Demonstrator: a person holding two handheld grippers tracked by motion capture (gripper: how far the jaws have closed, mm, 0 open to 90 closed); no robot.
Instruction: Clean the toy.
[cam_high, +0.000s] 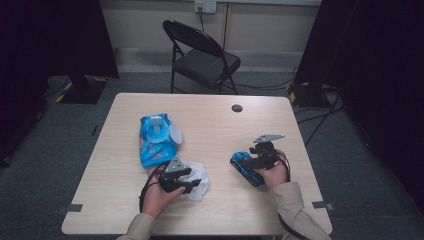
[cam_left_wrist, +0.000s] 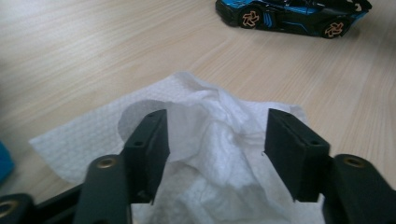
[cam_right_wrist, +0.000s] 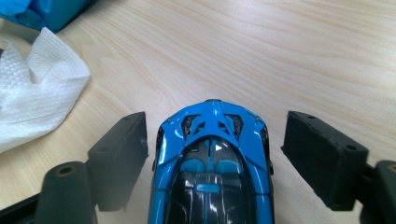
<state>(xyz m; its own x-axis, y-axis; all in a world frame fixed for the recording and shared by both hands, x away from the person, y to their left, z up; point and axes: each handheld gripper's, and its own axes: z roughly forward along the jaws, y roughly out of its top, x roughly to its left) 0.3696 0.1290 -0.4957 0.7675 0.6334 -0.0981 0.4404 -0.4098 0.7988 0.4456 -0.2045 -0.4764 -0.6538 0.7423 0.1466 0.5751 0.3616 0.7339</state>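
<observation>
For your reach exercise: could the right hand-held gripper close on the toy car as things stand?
Probably yes: the right hand-held gripper has its jaws open either side of the toy car, with gaps and nothing between.

Pale wooden table (cam_high: 125, 200) with wipes pack (cam_high: 152, 145), crumpled white wipe (cam_left_wrist: 219, 126), blue toy car (cam_right_wrist: 212, 168).

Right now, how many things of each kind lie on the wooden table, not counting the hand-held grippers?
Blue plastic pack of wet wipes: 1
White crumpled wipe sheet: 1
Blue and black toy sports car: 1
Total: 3
</observation>
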